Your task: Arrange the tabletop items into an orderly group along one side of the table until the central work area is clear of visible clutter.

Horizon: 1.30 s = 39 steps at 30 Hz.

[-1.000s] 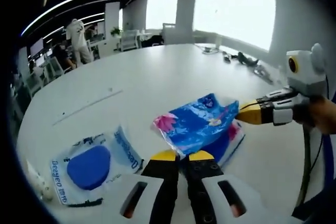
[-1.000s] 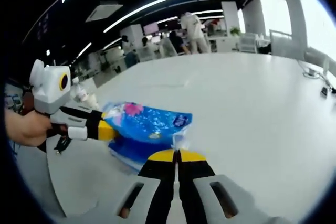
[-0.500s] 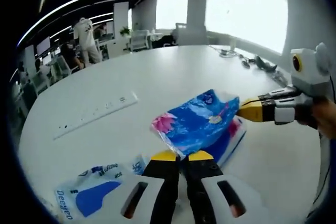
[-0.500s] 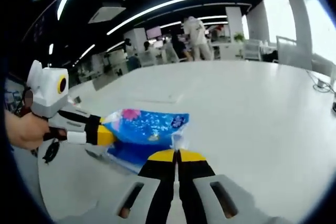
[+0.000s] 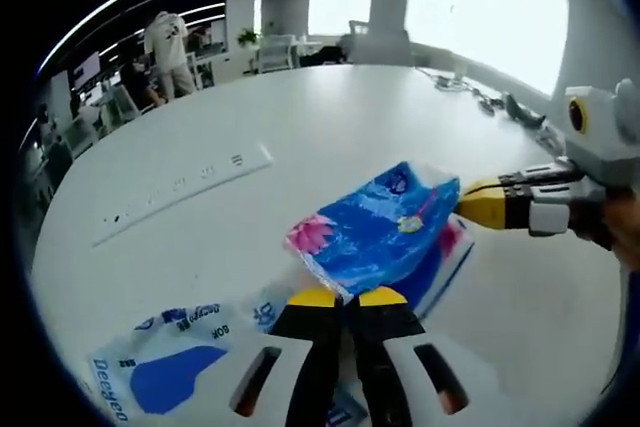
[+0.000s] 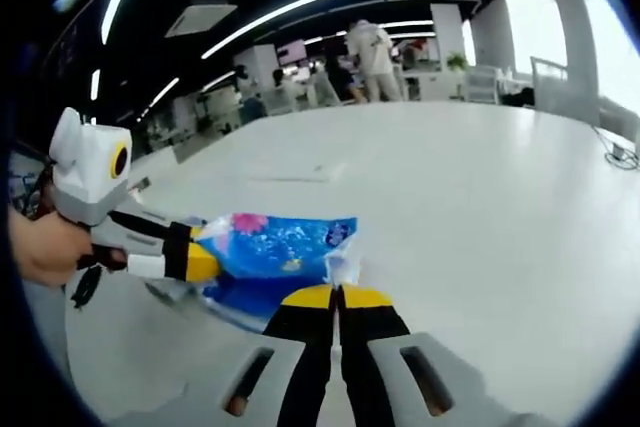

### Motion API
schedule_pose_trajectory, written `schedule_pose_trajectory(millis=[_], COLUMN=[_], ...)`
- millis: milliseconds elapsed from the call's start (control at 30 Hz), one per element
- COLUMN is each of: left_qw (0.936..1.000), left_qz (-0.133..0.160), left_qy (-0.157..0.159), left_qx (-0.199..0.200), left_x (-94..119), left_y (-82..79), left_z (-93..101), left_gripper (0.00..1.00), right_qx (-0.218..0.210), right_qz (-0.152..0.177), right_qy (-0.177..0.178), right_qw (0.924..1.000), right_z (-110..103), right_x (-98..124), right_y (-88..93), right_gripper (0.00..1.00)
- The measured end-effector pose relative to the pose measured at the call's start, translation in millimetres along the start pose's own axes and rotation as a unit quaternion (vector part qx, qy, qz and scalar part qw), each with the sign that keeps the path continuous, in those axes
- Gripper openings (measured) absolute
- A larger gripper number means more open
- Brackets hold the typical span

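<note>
Blue patterned plastic packet (image 5: 375,230), pink flower print at one corner: hanging stretched between two grippers above the white round table (image 5: 300,137), one end at each tool.

Left gripper (image 5: 340,297): clamping the near, flower-printed corner of the packet, yellow-tipped jaws pressed together on the film. In the right gripper view, showing at the left (image 6: 205,262), held by a person's hand (image 6: 45,247), yellow tip meeting the packet's edge (image 6: 275,245).

Right gripper (image 6: 337,297): pinching the clear crimped end of the packet, jaws closed on it. In the left gripper view, entering from the right (image 5: 468,205), yellow tip touching the packet's far edge.

Second packet (image 5: 440,267), blue and white with a pink patch: lying flat on the table directly under the held one.

Clear bag with blue insert and blue lettering (image 5: 165,372): resting on the table near the left gripper's base.

Long white power strip (image 5: 185,192): lying across the table, well apart from the packets.

Cables and dark items (image 5: 500,105): sitting at the far table edge.

Person in white top (image 5: 168,39): standing in the office background.
</note>
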<state>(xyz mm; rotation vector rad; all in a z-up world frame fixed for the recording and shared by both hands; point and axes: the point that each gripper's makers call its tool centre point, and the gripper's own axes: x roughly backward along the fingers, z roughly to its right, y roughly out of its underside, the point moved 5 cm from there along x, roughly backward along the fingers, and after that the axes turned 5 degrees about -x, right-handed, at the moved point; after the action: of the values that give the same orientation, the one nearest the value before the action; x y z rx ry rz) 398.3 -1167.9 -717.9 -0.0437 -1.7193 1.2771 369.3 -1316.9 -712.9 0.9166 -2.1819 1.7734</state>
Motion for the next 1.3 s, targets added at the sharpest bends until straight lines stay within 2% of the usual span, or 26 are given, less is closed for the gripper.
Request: schedule_pose_trajectory(millis=[733,933,1033,1167,1300], left_qw=[0.9997,0.9993,0.9989,0.9983,0.9968], left_qz=[-0.003,-0.018,-0.022,-0.032,-0.050], left_qy=[-0.022,-0.021,-0.022,-0.030,-0.048], left_qx=[-0.014,-0.024,-0.036,-0.039,-0.041], left_x=[-2.8,2.0,1.7,5.4,10.1], left_y=[-3.0,0.2,1.0,3.0,9.2], left_z=[-0.2,9.9,15.0,17.6,17.3], left_gripper=[0.05,0.05,0.05,0.06,0.08], right_qx=[-0.003,-0.005,-0.011,-0.032,-0.024], right_qz=[0.000,-0.001,-0.004,-0.006,-0.010], right_qy=[0.000,0.004,0.010,0.008,-0.004], right_qw=[1.0000,1.0000,0.9999,0.9994,0.9997], right_z=[1.6,-3.4,-1.5,-0.4,-4.0], right_x=[-1.5,11.3,16.3,19.8,18.2], right_y=[0.5,2.2,9.5,20.4,22.7], right_gripper=[0.00,0.00,0.00,0.00,0.00])
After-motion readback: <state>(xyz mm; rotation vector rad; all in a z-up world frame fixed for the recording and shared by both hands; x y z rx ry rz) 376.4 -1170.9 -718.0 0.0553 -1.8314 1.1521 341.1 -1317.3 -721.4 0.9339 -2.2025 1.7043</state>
